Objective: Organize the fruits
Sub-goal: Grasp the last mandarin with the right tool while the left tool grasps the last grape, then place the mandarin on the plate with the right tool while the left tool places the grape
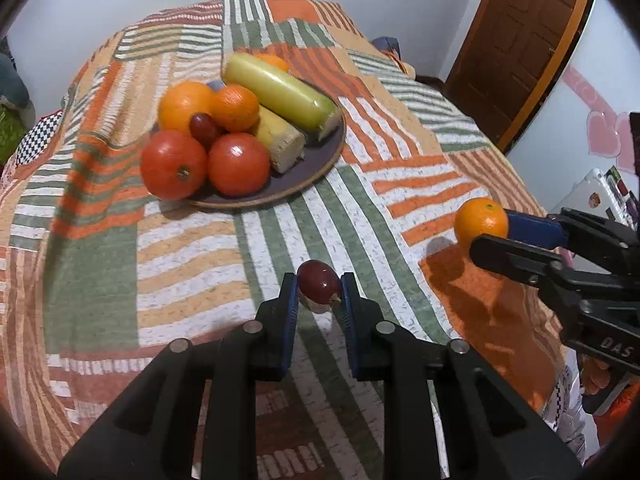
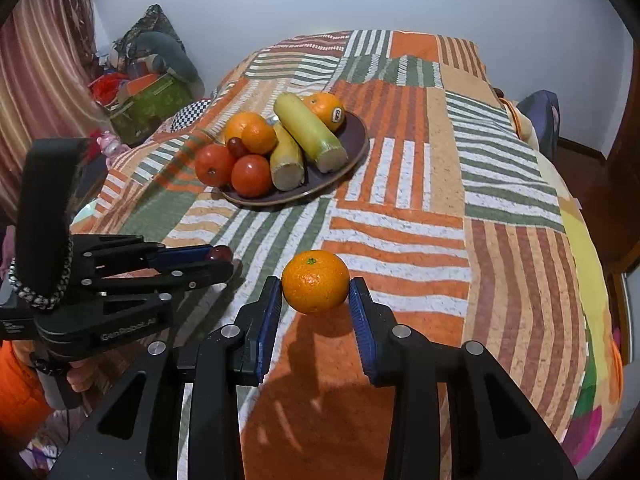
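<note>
My left gripper (image 1: 319,290) is shut on a dark red grape (image 1: 318,286) and holds it just above the striped bedspread; it also shows in the right wrist view (image 2: 220,258). My right gripper (image 2: 316,294) is shut on a small orange (image 2: 315,281), lifted above the bedspread; the orange also shows in the left wrist view (image 1: 481,222). A dark round plate (image 1: 320,160) further back holds two tomatoes (image 1: 174,164), oranges (image 1: 234,107), another grape (image 1: 203,127) and two long yellow-green fruits (image 1: 280,94).
The patchwork bedspread (image 2: 420,200) covers the whole surface. A green box with clutter (image 2: 148,104) stands beyond the bed's far left. A wooden door (image 1: 520,40) is at the far right.
</note>
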Demonstrator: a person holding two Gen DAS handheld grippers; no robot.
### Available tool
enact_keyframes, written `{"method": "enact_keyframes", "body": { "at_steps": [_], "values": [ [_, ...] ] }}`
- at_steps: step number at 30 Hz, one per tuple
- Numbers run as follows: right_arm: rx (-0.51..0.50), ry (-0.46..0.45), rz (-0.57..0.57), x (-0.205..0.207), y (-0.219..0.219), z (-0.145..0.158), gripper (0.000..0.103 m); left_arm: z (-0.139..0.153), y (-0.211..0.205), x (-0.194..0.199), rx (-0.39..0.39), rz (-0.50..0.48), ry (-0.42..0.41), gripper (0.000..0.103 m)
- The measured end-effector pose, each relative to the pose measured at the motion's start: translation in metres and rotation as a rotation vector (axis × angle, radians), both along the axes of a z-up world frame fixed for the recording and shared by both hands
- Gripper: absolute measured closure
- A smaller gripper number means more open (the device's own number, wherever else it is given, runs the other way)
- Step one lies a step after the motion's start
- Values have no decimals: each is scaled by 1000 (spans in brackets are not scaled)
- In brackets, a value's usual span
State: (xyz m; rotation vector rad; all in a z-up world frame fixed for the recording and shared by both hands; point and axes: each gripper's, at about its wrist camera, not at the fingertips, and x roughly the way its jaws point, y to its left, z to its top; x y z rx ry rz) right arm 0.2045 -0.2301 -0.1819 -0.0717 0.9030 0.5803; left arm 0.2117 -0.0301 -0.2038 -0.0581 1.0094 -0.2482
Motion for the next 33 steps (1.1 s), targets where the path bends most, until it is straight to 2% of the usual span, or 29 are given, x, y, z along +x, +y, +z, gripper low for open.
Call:
{"method": "enact_keyframes", "body": {
  "at_steps": [7, 16, 26, 33],
  "values": [
    [11, -27, 15, 15, 19, 9, 71, 30, 27, 6, -19, 48, -72, 82],
    [16, -68, 52, 44, 50, 18, 71, 54, 60, 40, -16, 105, -129, 82],
    [-5, -97, 79, 81, 80, 18, 71, 48, 65, 83, -20, 107, -140, 82],
    [-20, -75, 71, 104, 93, 3, 71, 36, 61, 101, -14, 99, -132, 82]
  ]
}}
